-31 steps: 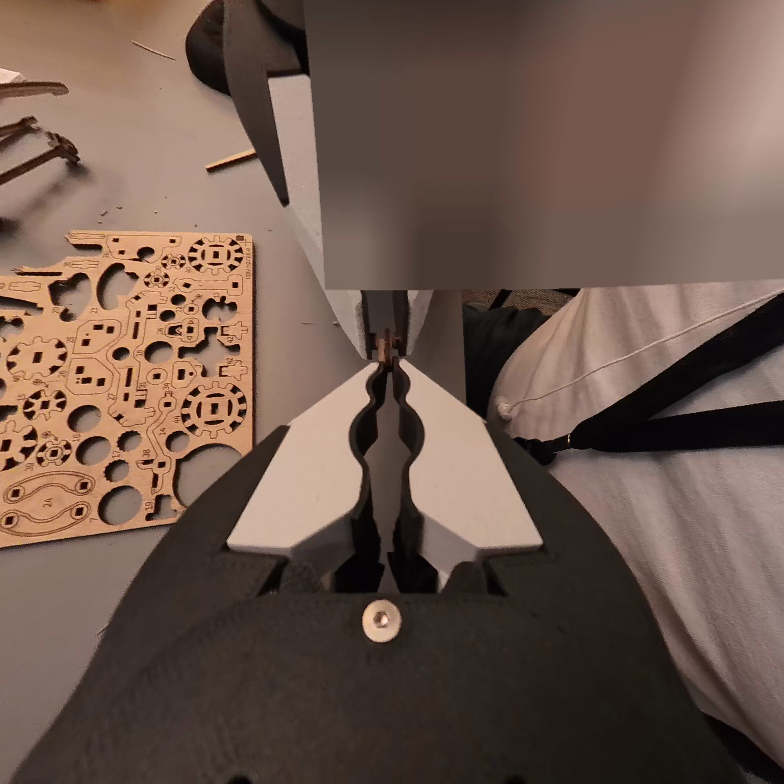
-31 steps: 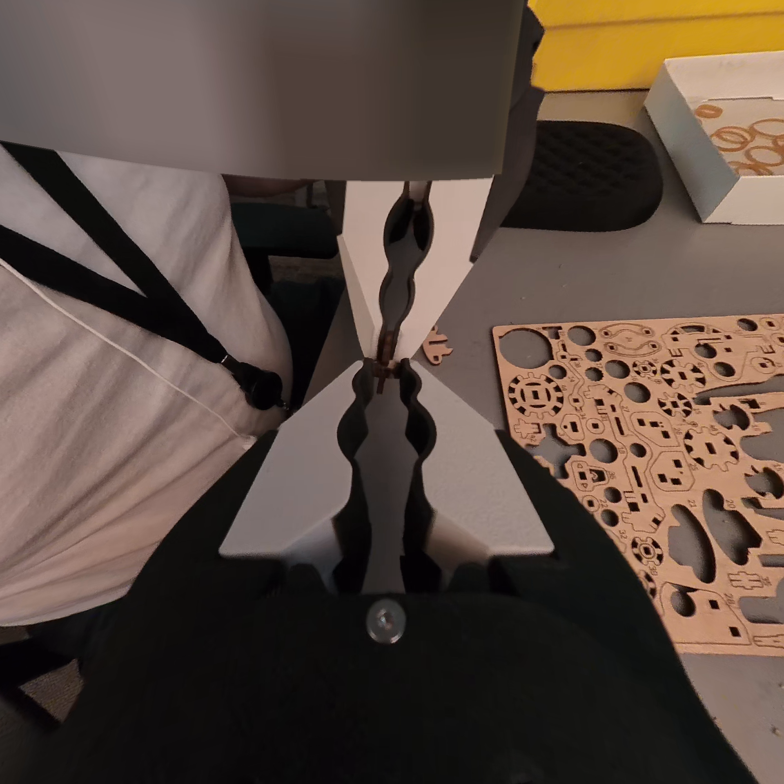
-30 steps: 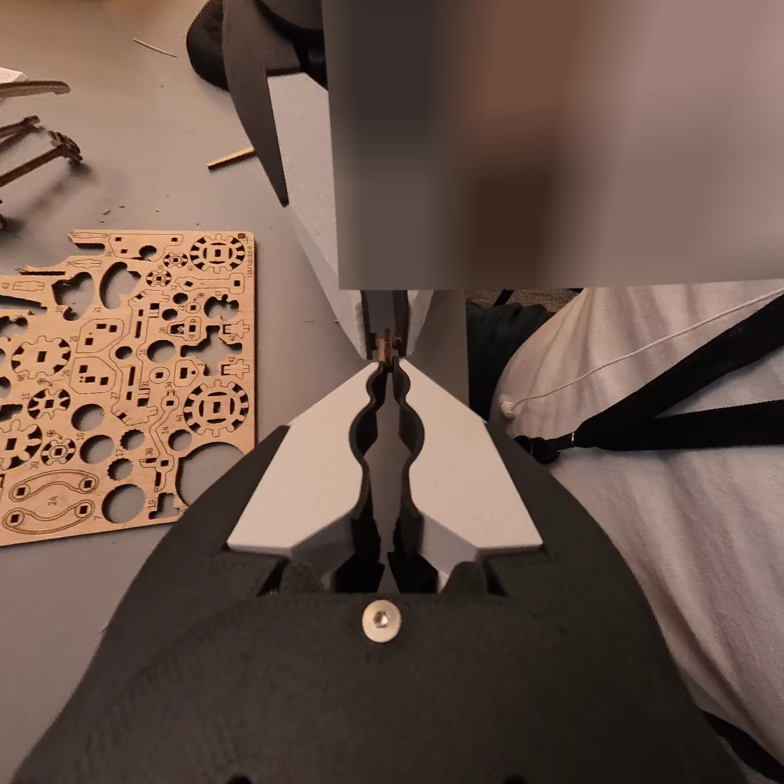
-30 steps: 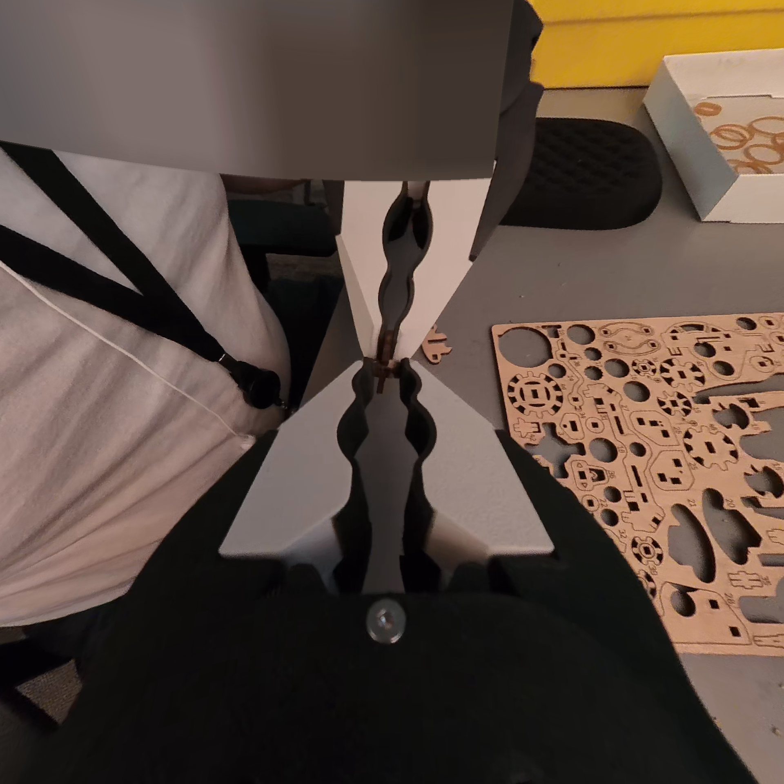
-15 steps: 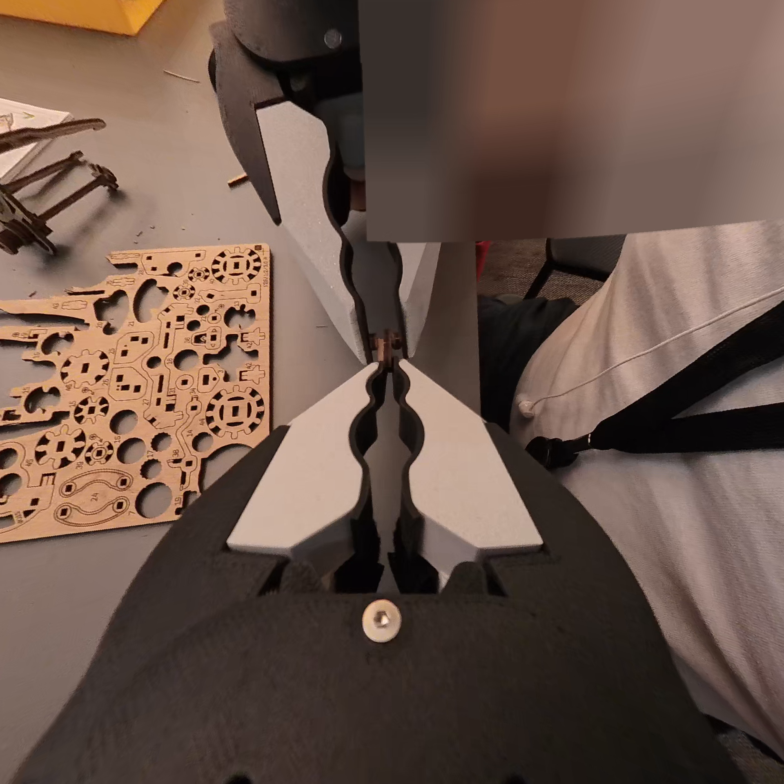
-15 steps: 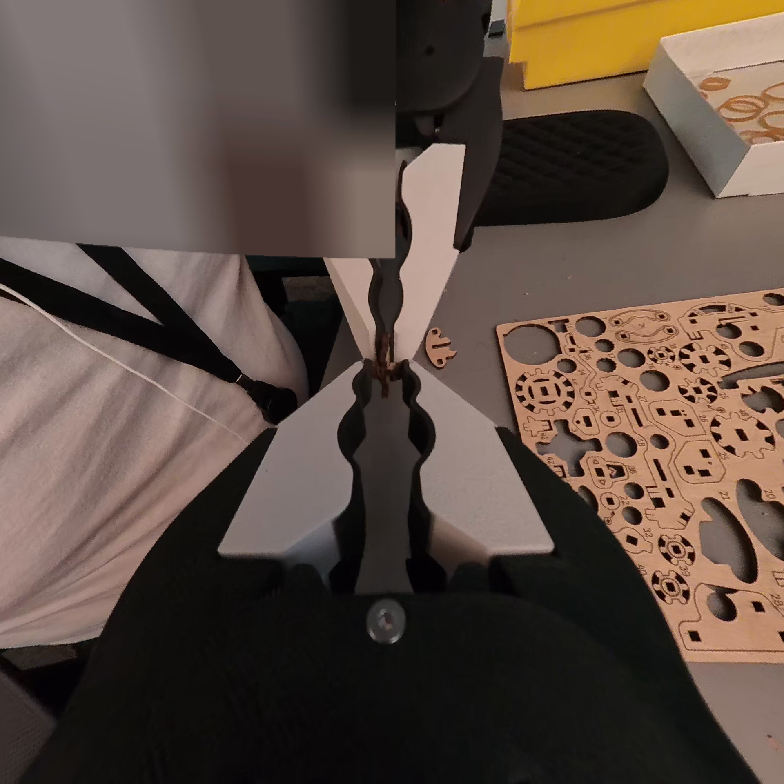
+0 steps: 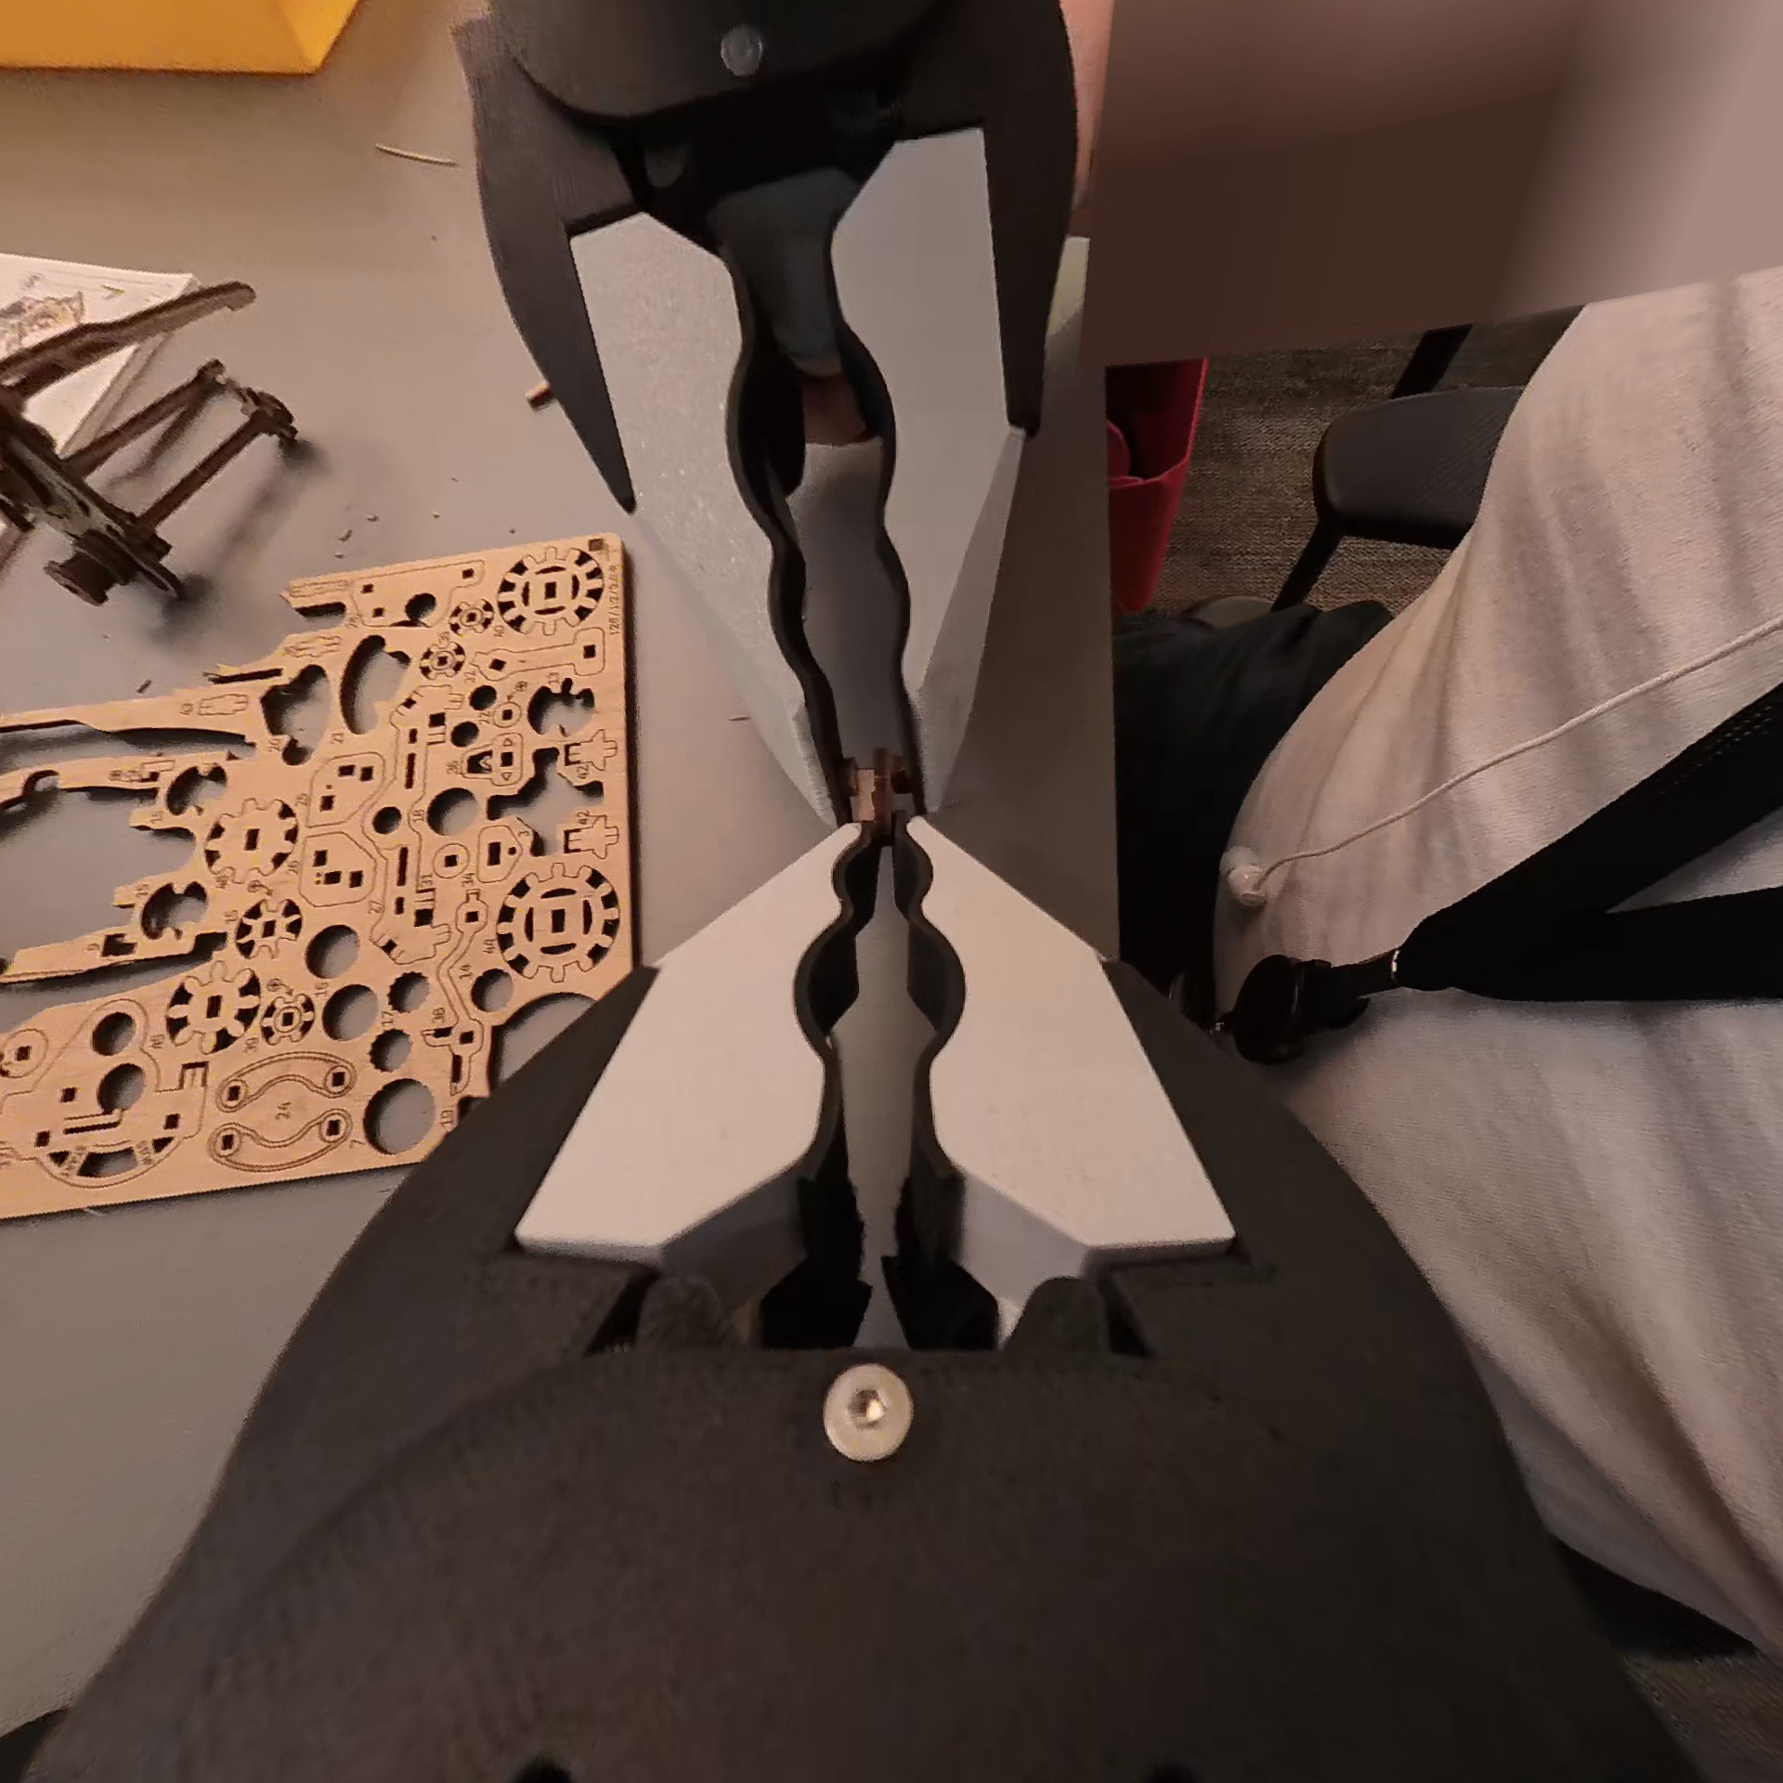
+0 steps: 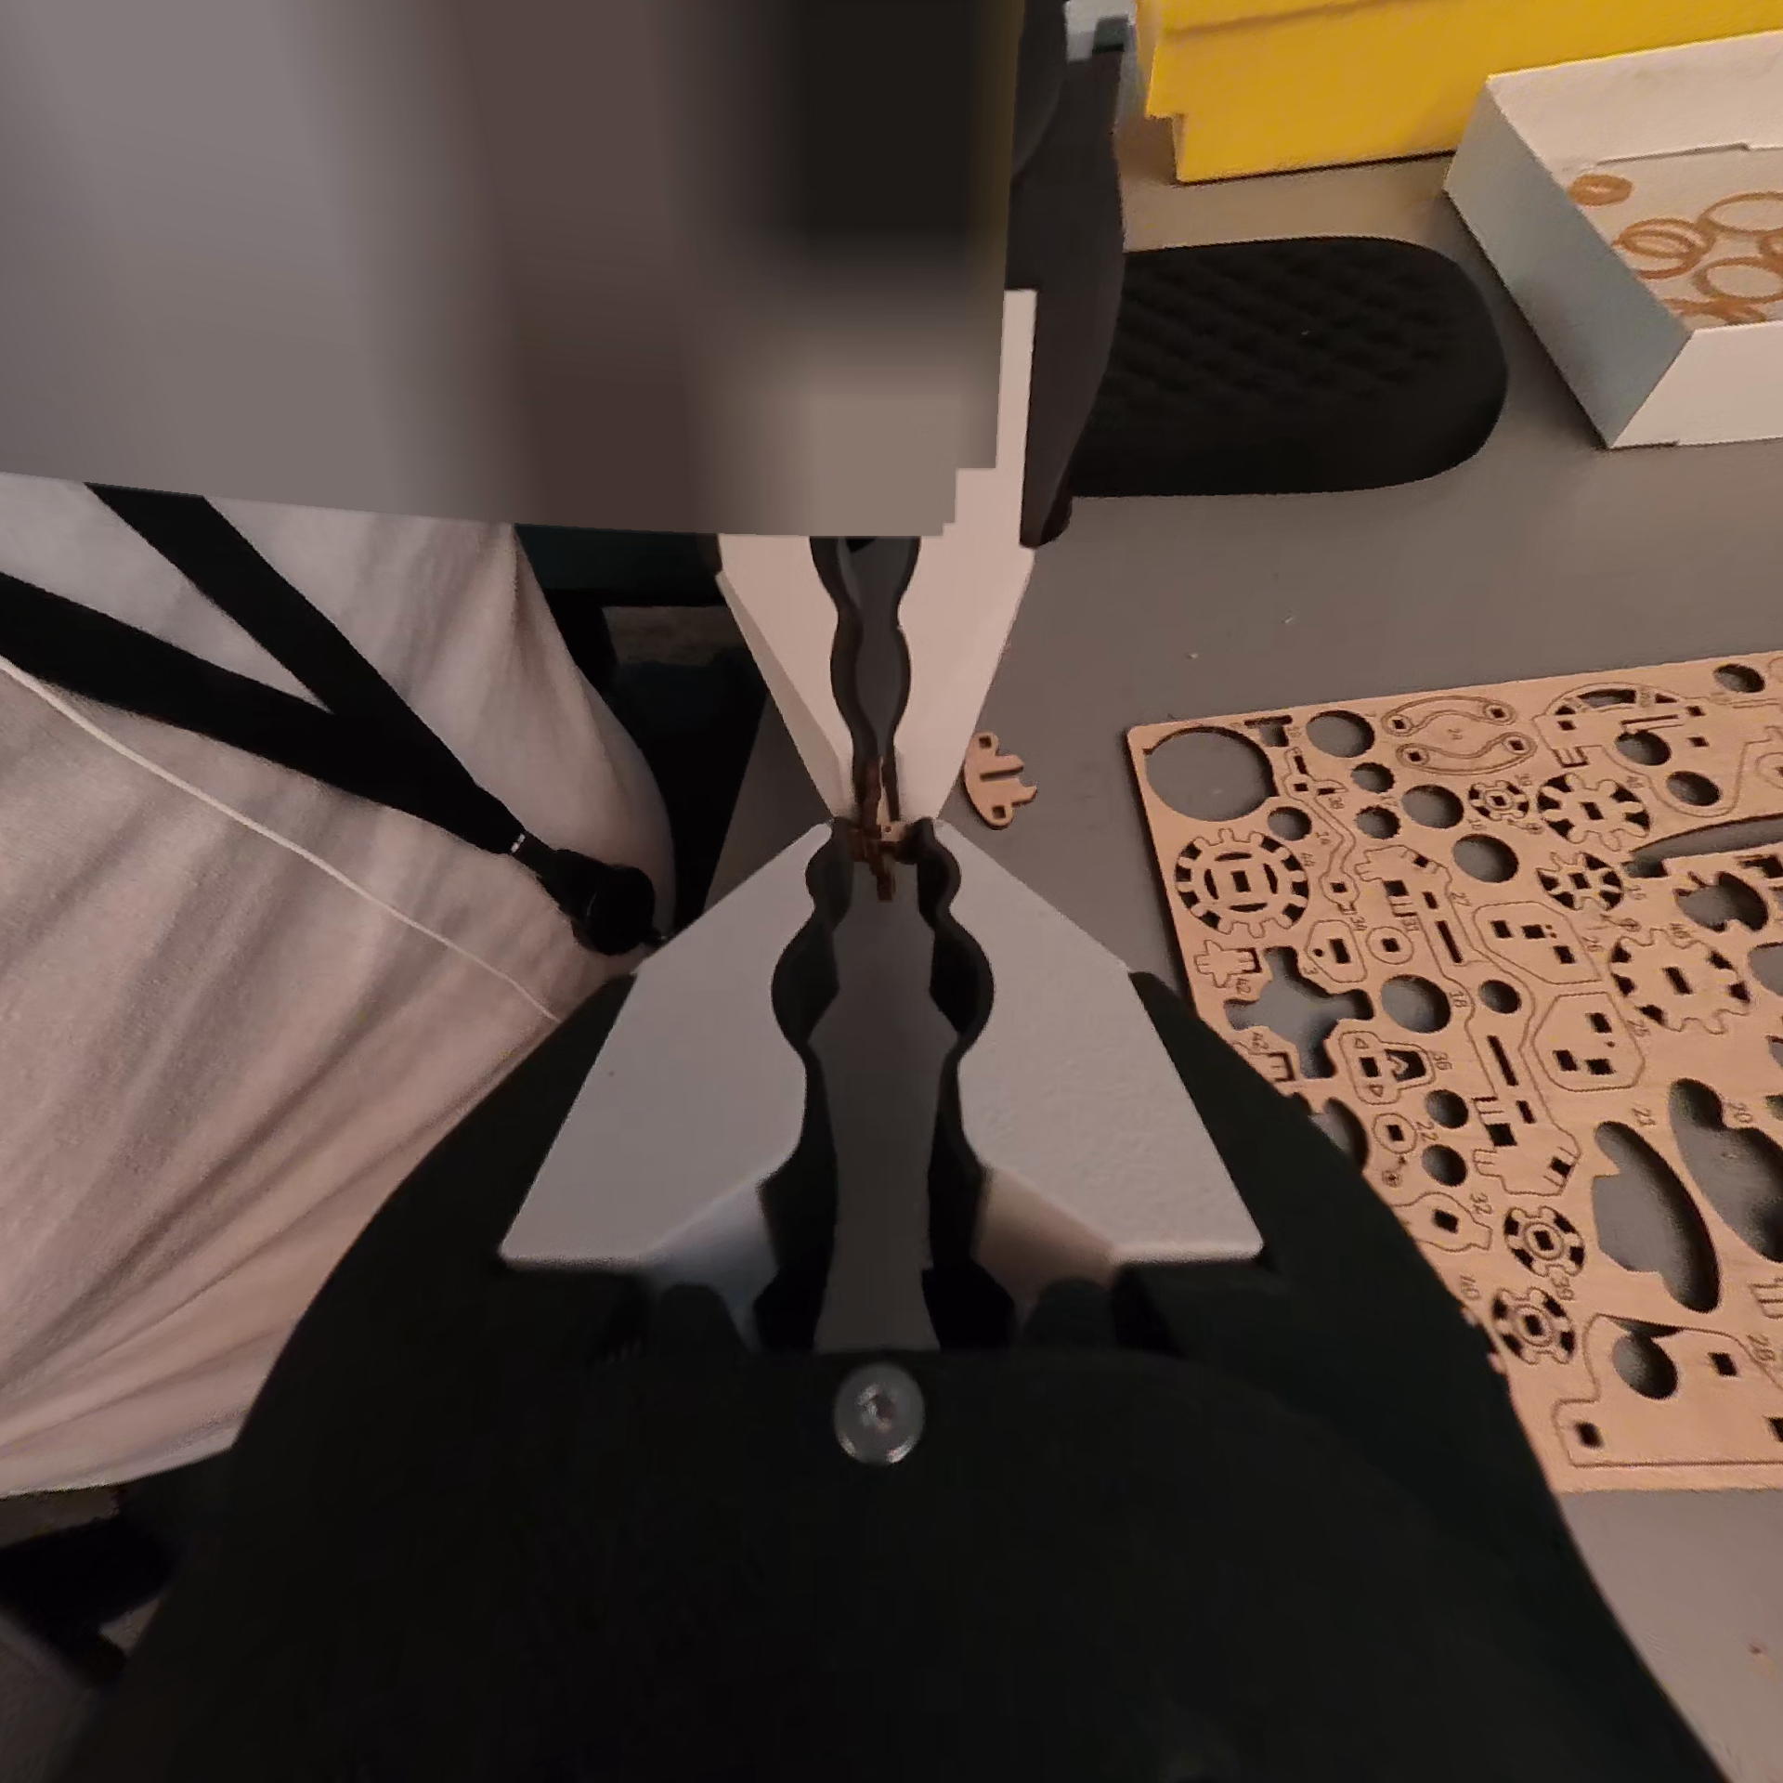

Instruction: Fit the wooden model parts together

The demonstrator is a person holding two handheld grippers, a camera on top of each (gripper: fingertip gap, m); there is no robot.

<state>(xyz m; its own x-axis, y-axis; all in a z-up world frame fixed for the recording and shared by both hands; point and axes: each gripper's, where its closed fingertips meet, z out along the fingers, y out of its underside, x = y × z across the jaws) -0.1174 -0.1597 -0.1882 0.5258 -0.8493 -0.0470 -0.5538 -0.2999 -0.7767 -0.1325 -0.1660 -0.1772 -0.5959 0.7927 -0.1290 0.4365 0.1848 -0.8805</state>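
Left gripper (image 7: 876, 837) and right gripper (image 8: 876, 837) meet tip to tip. Both jaws are clamped on small wooden parts (image 7: 874, 789). The sheet (image 8: 1505, 1013) lies at 3 o'clock in the right view.

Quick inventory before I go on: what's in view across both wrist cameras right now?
small wooden parts: two, brown, pinched tip to tip between the grippers
loose wooden piece: one, tan, on the table beside the sheet
laser-cut sheet: one, tan, flat on the grey table
assembled model: one, dark brown, far left
yellow box: one, table's back edge
white box: one, holding tan rings
black pad: one, beside the white box
left gripper: shut on a part
right gripper: shut on a part
person's white shirt: with black straps
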